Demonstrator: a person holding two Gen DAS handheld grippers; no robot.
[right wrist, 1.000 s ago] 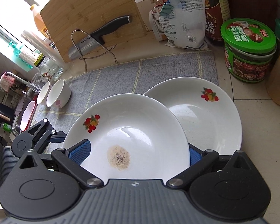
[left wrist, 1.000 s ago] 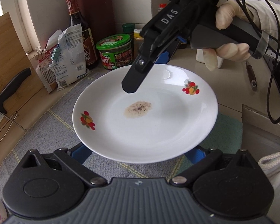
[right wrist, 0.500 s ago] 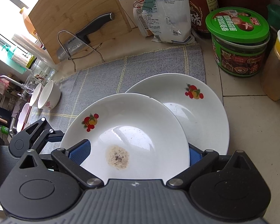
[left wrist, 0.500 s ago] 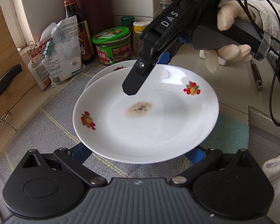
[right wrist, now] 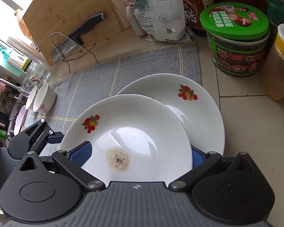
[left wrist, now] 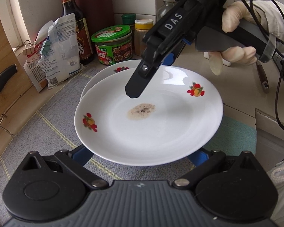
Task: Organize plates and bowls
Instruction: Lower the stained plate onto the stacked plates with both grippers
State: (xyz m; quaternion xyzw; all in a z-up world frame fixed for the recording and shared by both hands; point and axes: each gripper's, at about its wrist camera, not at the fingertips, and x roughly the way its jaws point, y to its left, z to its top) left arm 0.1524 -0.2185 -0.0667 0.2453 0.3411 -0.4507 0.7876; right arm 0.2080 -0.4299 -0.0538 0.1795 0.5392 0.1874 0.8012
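Here your two grippers share one plate (left wrist: 161,124). Your left gripper (left wrist: 140,151) meets its near rim, but the plate hides the fingertips, so you cannot tell whether they pinch it. Your right gripper (right wrist: 140,155) has one finger lying over the plate's well and the other beneath, though whether they actually clamp it cannot be told. The plate is raised, overlapping a second plate (right wrist: 195,106) that rests at the mat's (right wrist: 123,75) far right corner, partly on the bare counter (right wrist: 246,123). The held plate carries a brown speckled residue (left wrist: 141,111) at its centre; the second shows only faint specks. Two bowls (right wrist: 43,99) lie tipped at the mat's left edge. A green-lidded jar (right wrist: 236,39) stands beyond the plates on the counter.
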